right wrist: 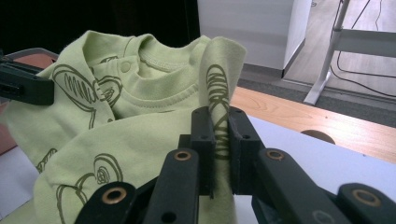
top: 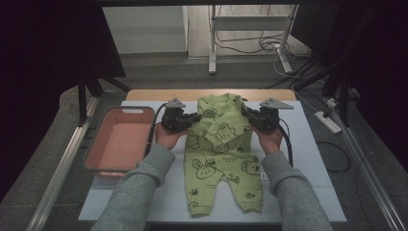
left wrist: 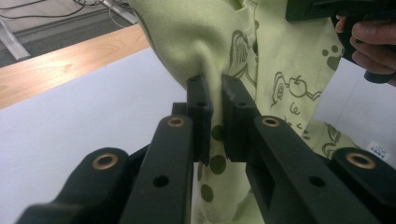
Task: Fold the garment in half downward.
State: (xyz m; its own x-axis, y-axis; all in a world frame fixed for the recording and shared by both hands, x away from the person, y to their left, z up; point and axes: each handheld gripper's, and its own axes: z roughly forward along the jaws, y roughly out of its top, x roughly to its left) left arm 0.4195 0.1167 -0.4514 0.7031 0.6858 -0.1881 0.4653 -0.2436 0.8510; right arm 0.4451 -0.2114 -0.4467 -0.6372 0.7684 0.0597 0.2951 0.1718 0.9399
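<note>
High view: green romper (top: 222,159) lies flat on white mat (top: 308,159), legs toward you, pink bin (top: 120,139) to its left. You hold left gripper (top: 190,118) and right gripper (top: 250,115) at the two shoulders, presumably to fold the top symmetrically.

Left gripper view: jaws pinched tight on a fabric ridge (left wrist: 212,88), so the cloth lifts w/o slipping.

Right gripper view: jaws likewise clamped on a raised fold (right wrist: 220,93) beside the collar (right wrist: 159,60); wooden table edge (right wrist: 327,121) behind.
</note>
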